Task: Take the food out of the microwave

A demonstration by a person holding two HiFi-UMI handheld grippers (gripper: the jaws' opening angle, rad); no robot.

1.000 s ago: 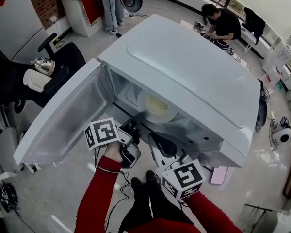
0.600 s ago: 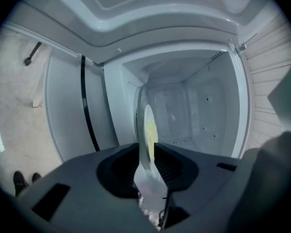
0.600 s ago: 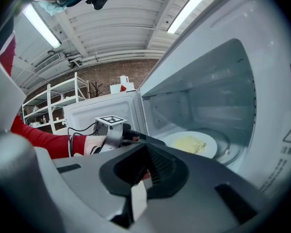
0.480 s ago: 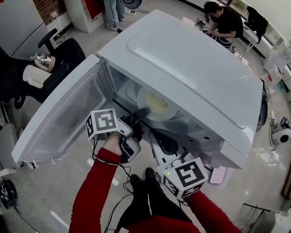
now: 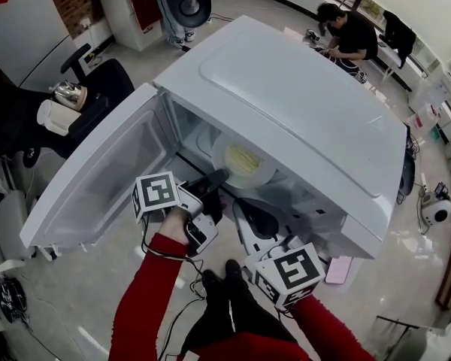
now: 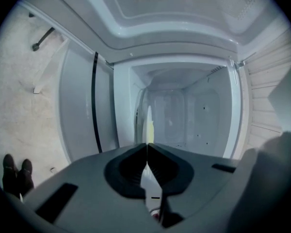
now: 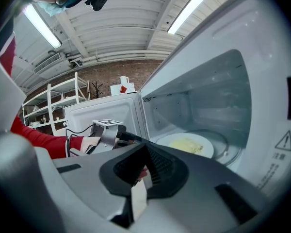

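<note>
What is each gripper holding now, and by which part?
Nothing is held. The left gripper and the right gripper both have their jaws together with nothing between them; the plate of food lies inside the microwave.

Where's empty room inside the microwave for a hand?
Bare floor lies between the plate and the microwave's wall beside the door, and above the plate under the ceiling. The front is crowded: the left gripper sits at the plate's near edge.

plate (image 5: 222, 162) partly hidden by microwave (image 5: 301, 111), food (image 5: 246, 159) indistinct
</note>
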